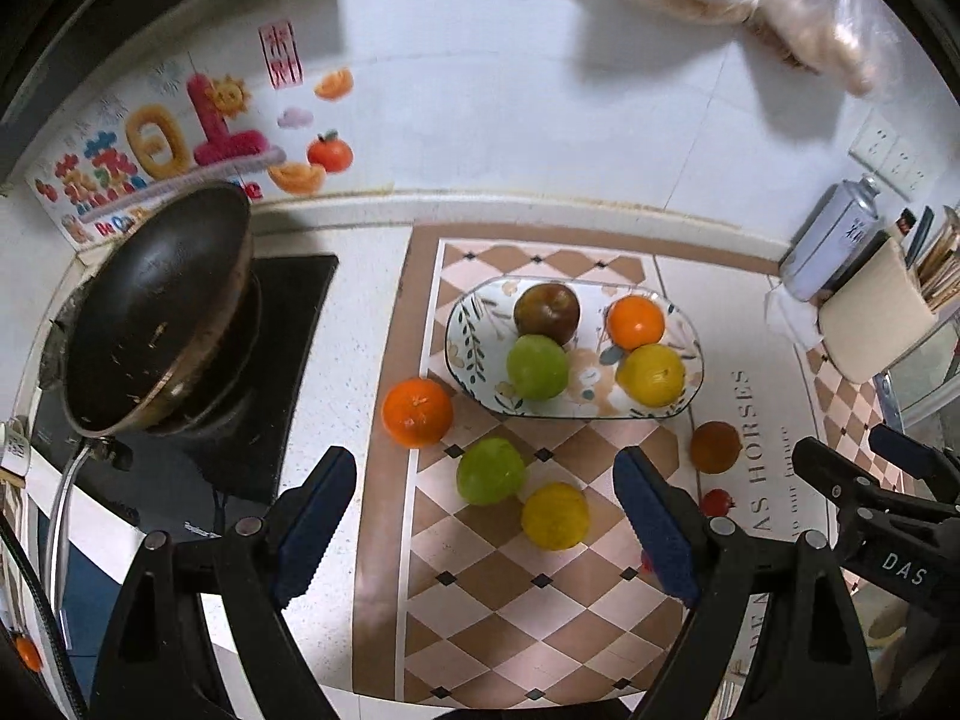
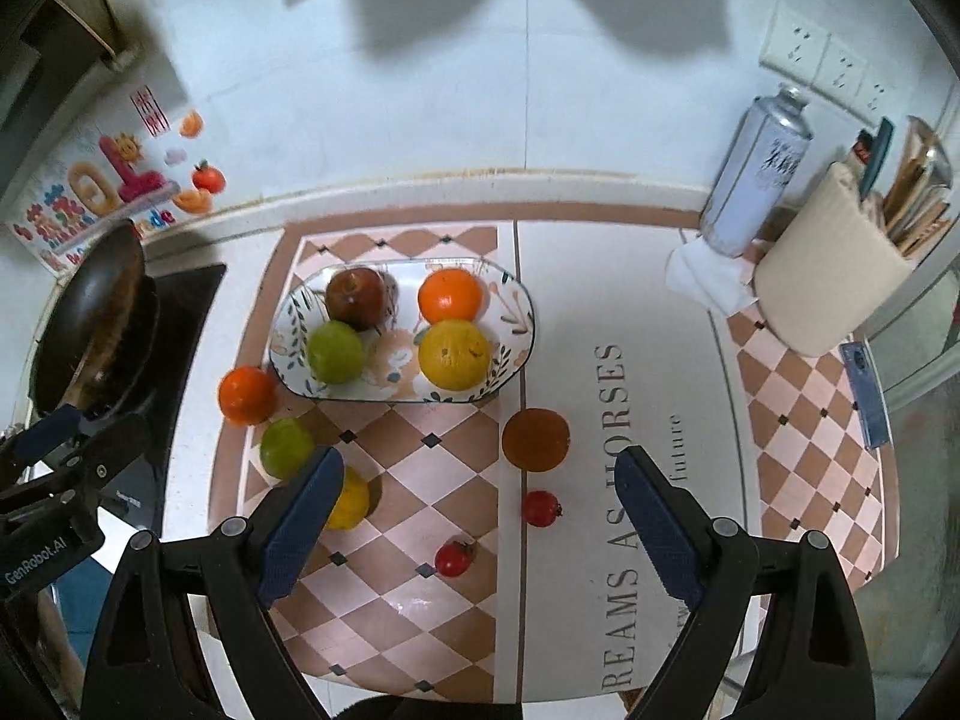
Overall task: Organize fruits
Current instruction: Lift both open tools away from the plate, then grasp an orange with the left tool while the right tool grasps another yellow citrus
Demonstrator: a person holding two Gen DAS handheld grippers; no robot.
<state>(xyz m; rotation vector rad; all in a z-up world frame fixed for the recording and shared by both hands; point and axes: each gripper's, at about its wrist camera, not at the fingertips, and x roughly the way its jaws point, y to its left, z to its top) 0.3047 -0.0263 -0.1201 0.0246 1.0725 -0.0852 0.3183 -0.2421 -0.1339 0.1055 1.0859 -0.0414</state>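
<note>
A patterned oval plate holds a dark red apple, an orange, a green fruit and a yellow fruit. On the mat in front lie an orange, a green fruit, a yellow fruit, a brown-orange fruit and two small red tomatoes. My left gripper is open above the green and yellow fruits. My right gripper is open above the tomatoes.
A black wok sits on the stove at the left. A spray can, a tissue and a beige holder stand at the back right. The checkered mat covers the counter.
</note>
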